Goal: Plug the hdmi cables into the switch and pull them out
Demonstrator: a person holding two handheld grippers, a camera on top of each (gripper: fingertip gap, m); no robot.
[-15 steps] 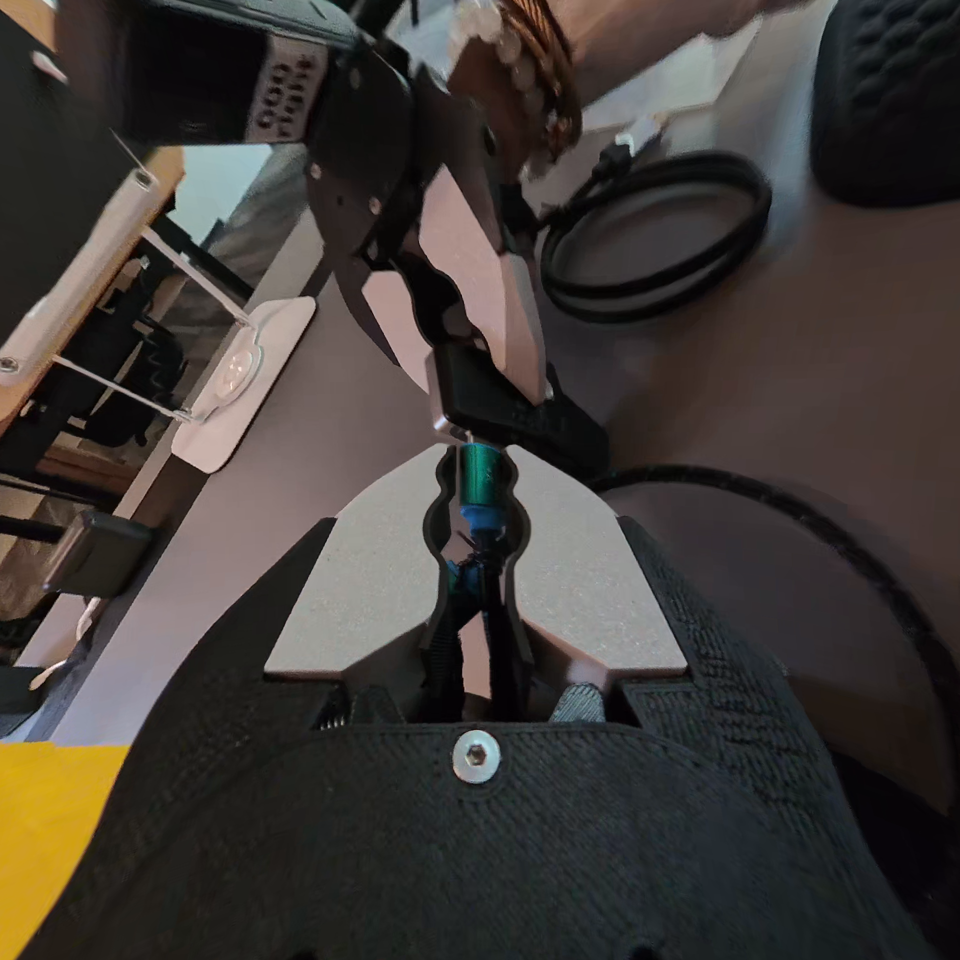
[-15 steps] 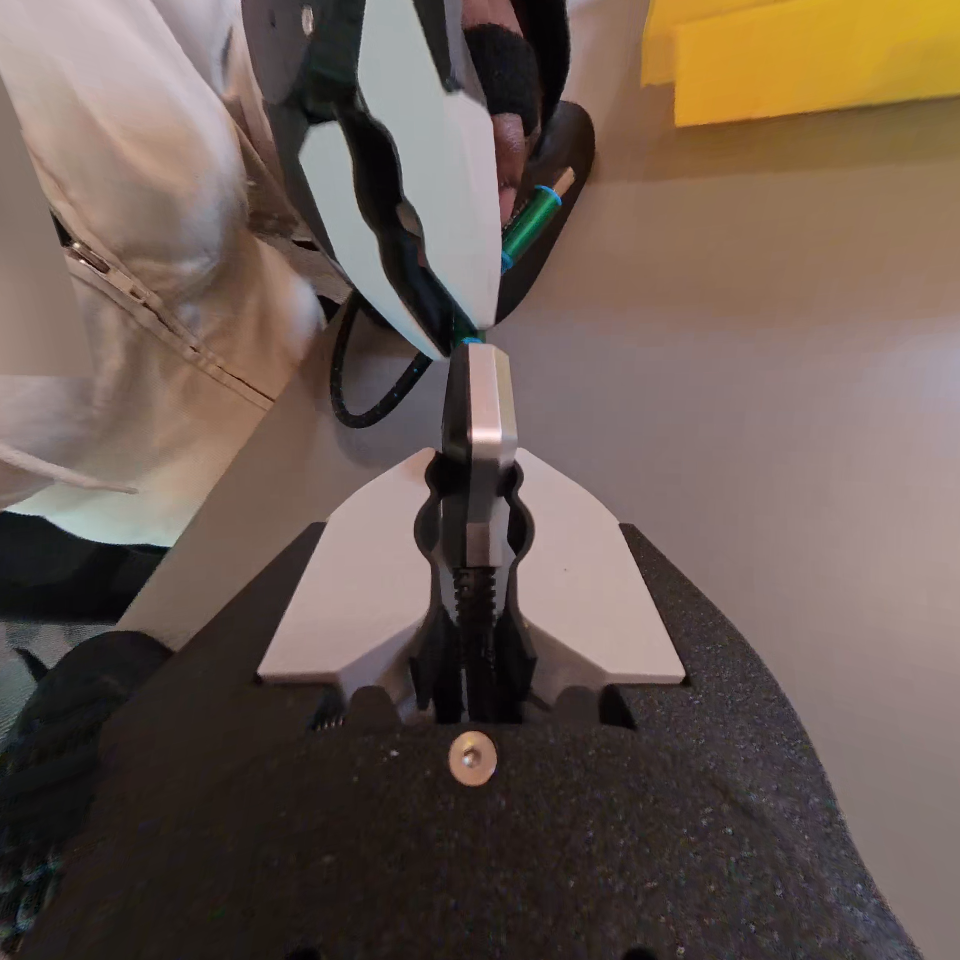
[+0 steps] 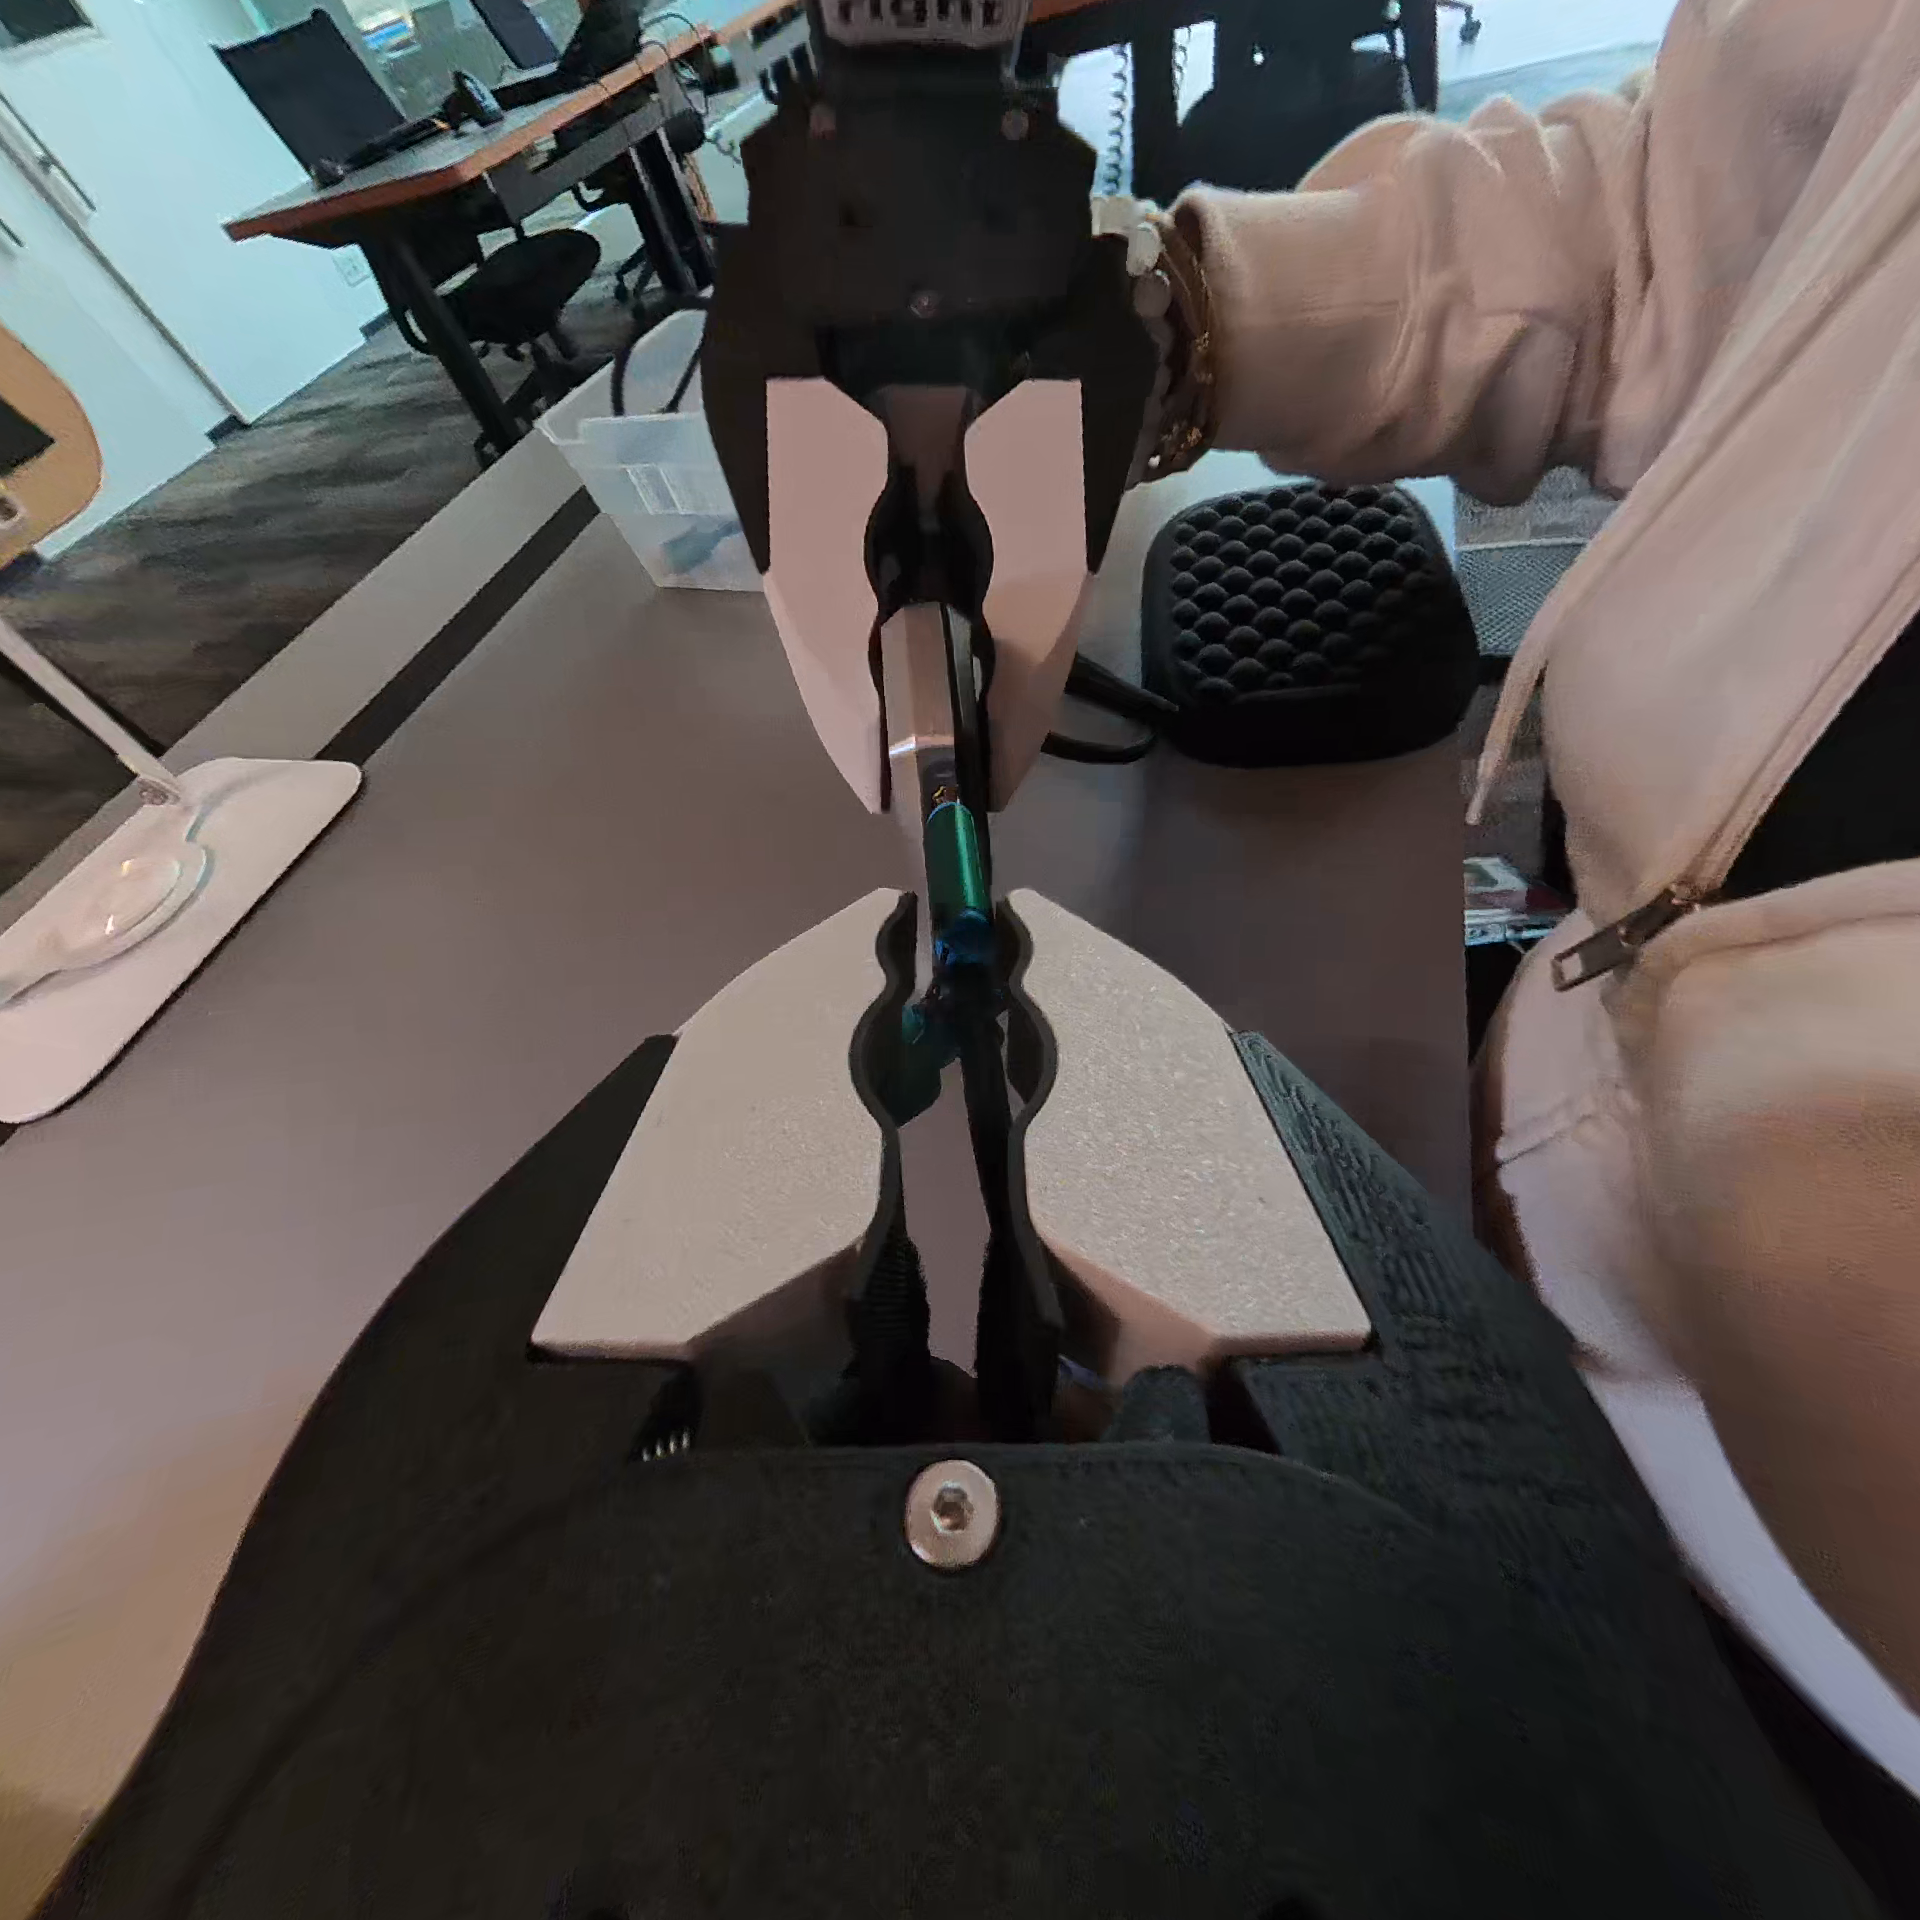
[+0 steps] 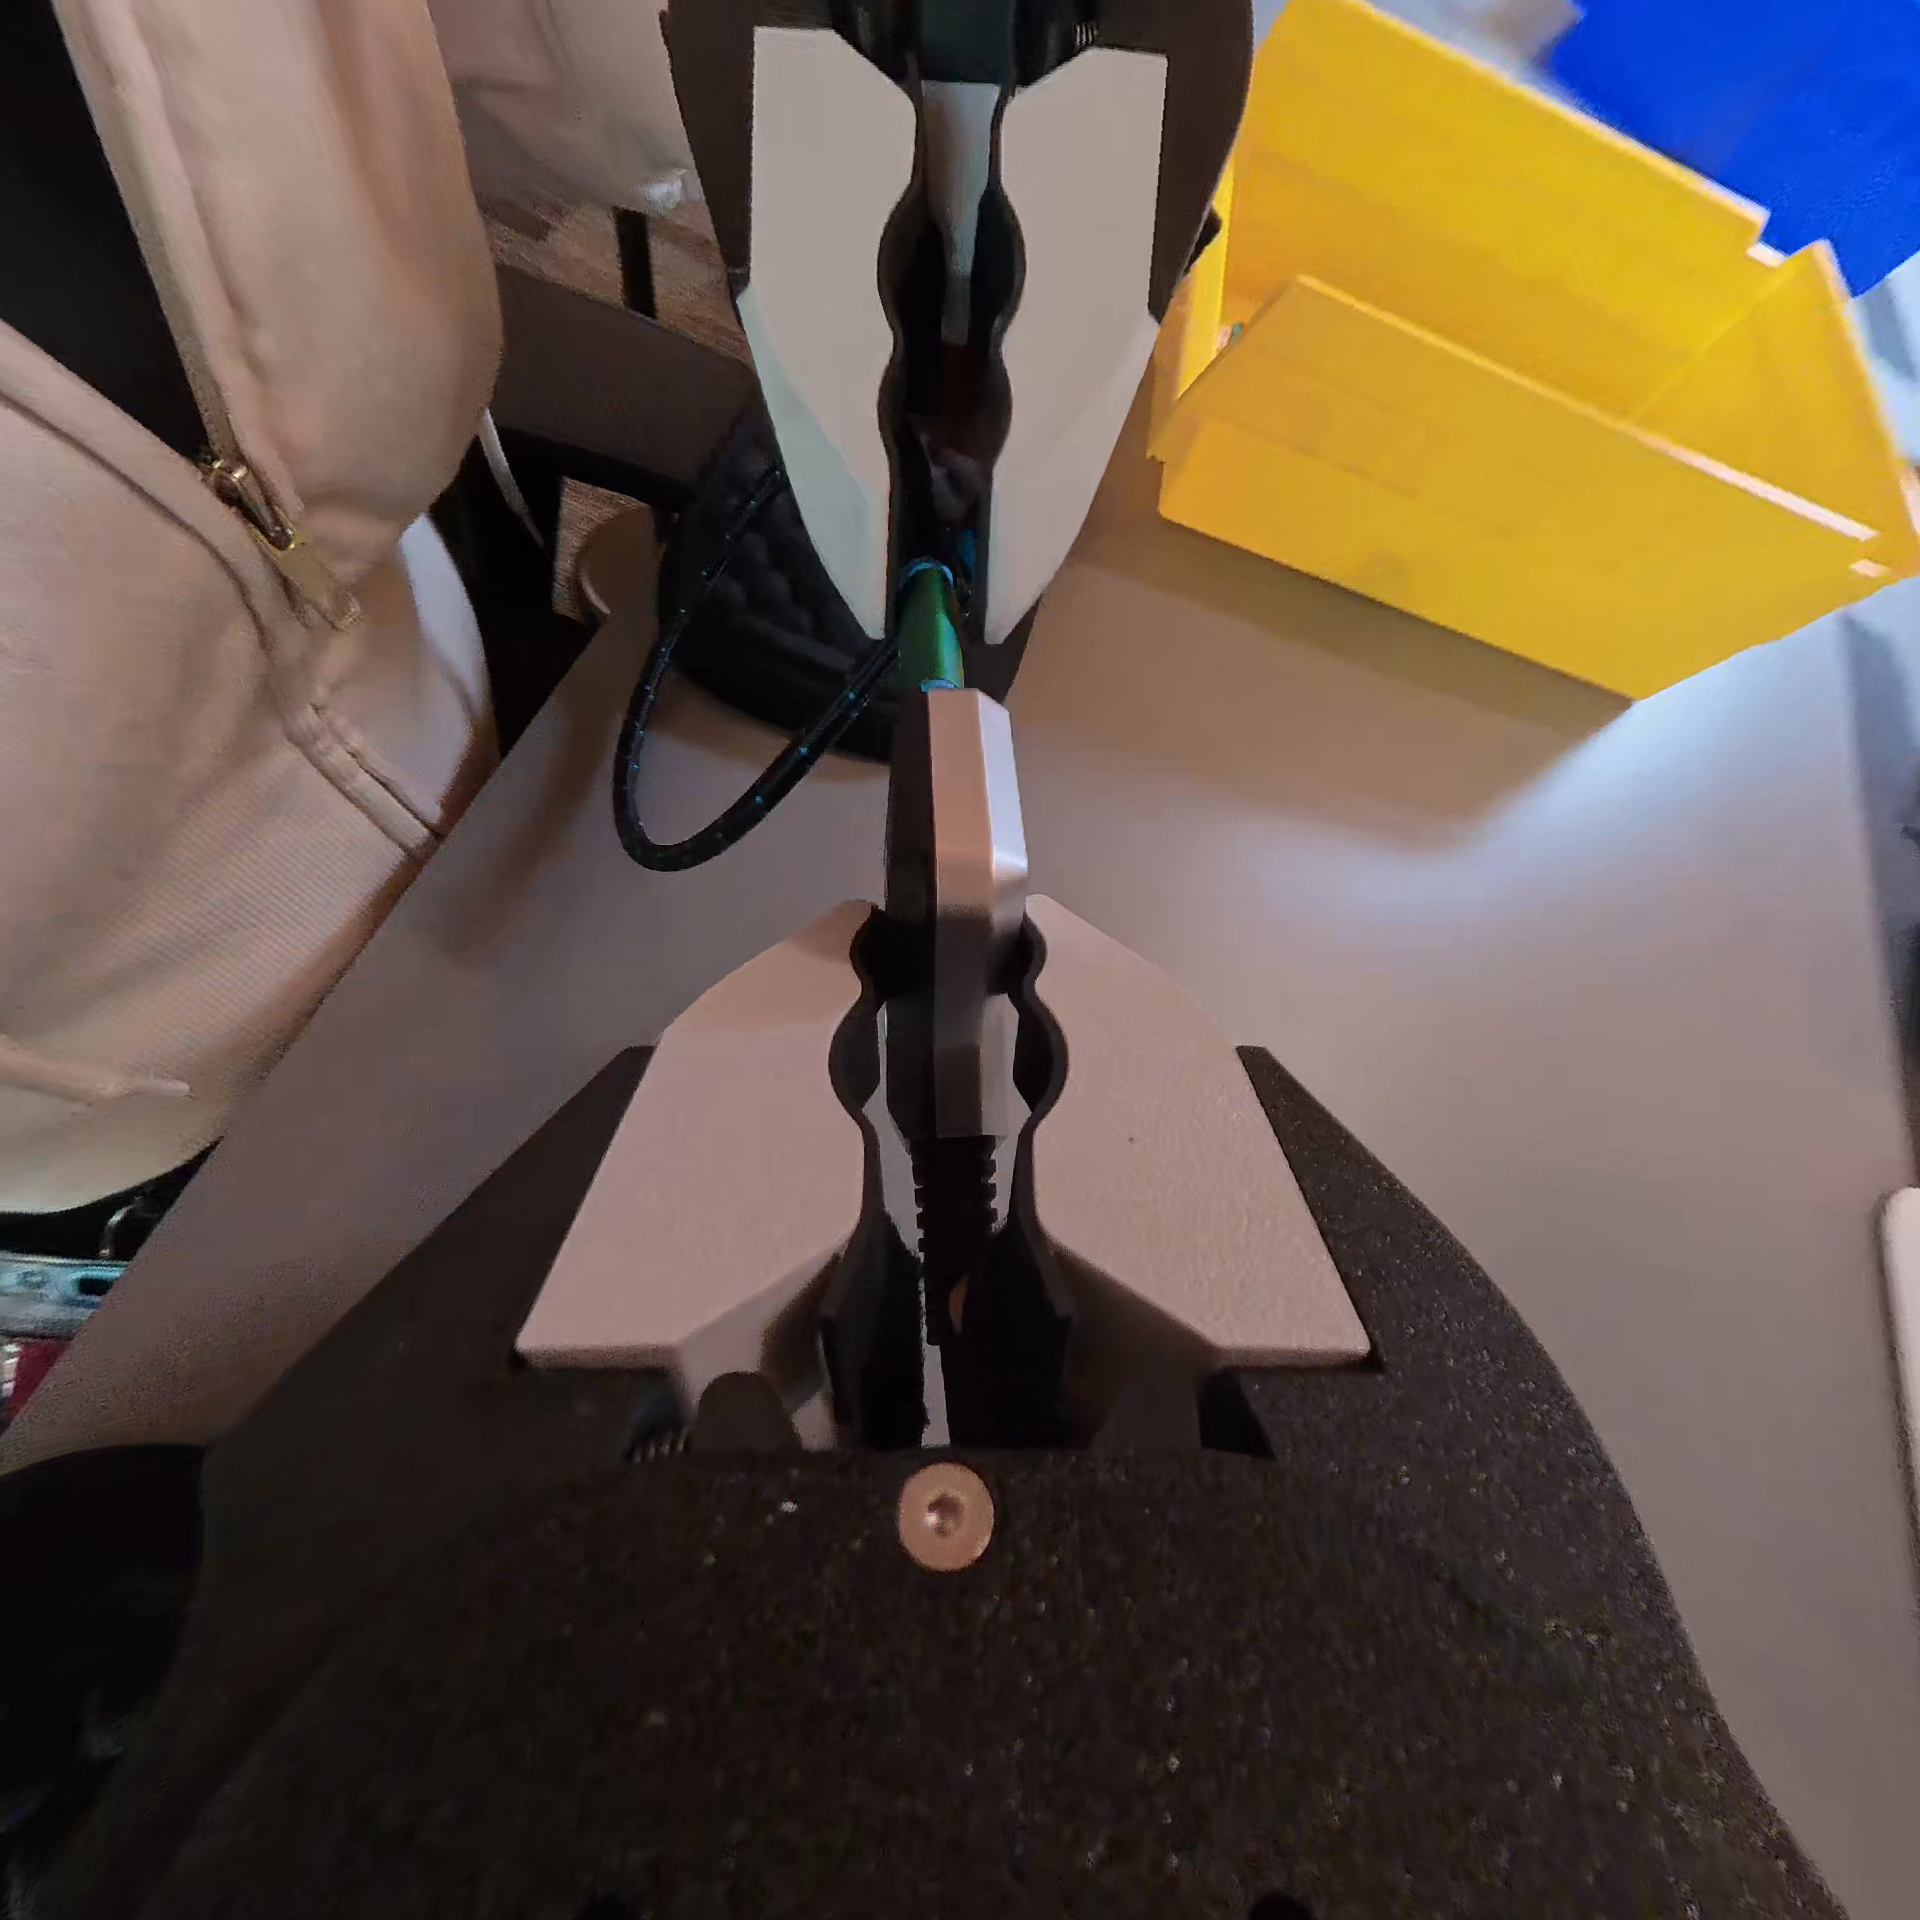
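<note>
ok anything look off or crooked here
Nothing stands out. The left gripper grips the green plug, the right gripper grips the switch, and plug and switch meet in a straight line above the table.

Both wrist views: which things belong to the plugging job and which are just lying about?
In the job: switch, green HDMI plug, braided cable, left gripper, right gripper.

Lying about: yellow bin, clear tub, black padded cushion, white stand base.
</note>
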